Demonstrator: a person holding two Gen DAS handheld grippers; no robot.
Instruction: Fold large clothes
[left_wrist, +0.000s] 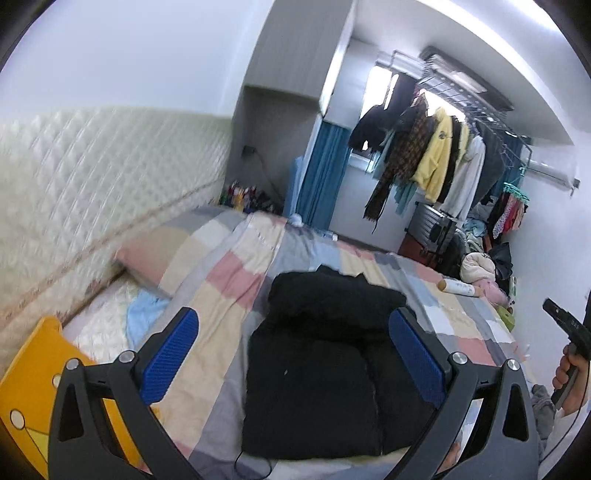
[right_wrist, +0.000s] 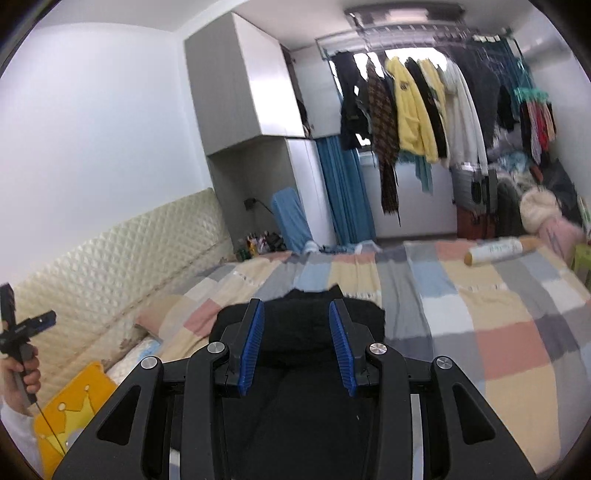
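Left black gripper with blue ribbed pads (left_wrist: 293, 354) spread wide, empty; right black gripper, blue pads (right_wrist: 297, 347) parted narrower, empty.

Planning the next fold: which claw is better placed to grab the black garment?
Probably the left claw: wide open, its fingers frame the black garment. The right claw, narrower, points at its far edge.

Folded garment (left_wrist: 325, 369) on bed (left_wrist: 236, 280), roll (right_wrist: 498, 250) prob. behind, rack (right_wrist: 424, 110) beyond.
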